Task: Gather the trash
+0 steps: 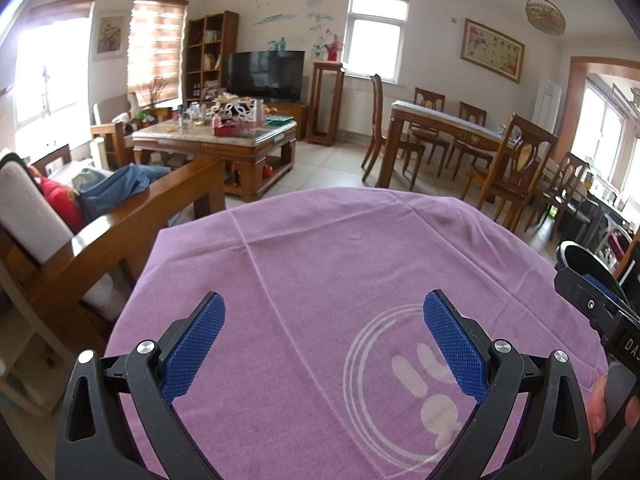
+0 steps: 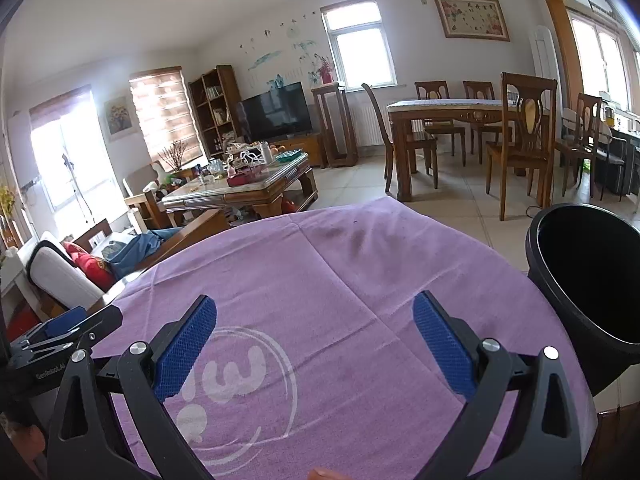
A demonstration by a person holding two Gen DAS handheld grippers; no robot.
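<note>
Both hand-held grippers, left (image 1: 324,344) and right (image 2: 314,346), are wide open and hold nothing. No trash shows on the purple tabletop (image 2: 360,280). The black bin (image 2: 580,280) waits beside it, so finding trash comes next.

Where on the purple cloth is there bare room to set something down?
Nearly all of the purple cloth is bare, from the white logo to its far edge. The black bin borders its right side. Both grippers, left and right, are open and empty. The coffee table beyond is crowded.
</note>
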